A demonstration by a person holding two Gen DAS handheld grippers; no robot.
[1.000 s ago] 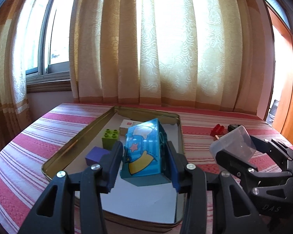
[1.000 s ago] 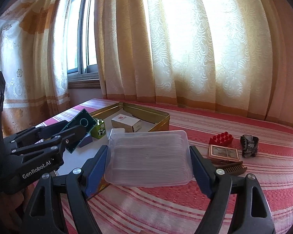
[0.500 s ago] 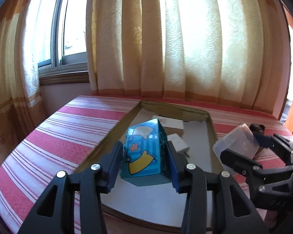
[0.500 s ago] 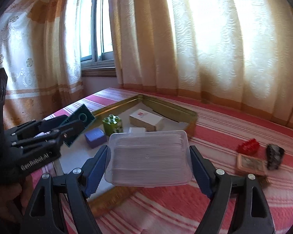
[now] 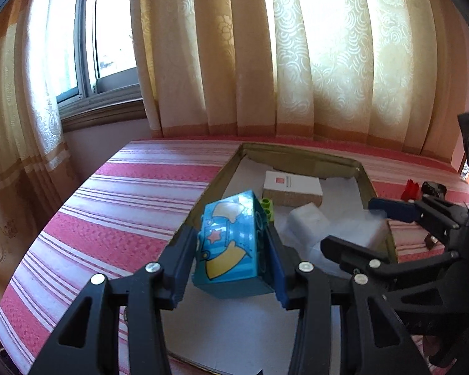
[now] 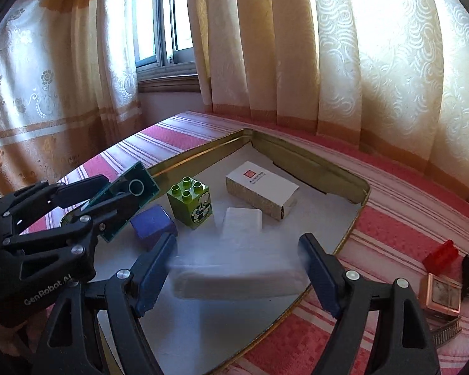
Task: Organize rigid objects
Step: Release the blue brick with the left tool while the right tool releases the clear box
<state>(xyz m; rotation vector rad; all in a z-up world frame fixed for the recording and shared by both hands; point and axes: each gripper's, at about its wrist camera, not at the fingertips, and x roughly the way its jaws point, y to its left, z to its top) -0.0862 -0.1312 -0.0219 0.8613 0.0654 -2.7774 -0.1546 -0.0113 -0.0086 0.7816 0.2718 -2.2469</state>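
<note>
The left gripper (image 5: 234,261) has black plastic arms with triangular cut-outs, round silver screws at the joints, and dark blue pads on its jaws. The right gripper (image 6: 237,270) looks the same, with ribbed blue pads. White letters "GenRobot.AI" stand on the left body, at eight o'clock in the right wrist view.

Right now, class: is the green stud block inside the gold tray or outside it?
Inside. The green stud block stands upright on the tray's white floor, within the gold rim, between the purple cube and the white carton.

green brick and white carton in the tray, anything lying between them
No: in the right wrist view only bare tray floor separates the green brick from the white carton; a small clear box sits just in front of that gap.
</note>
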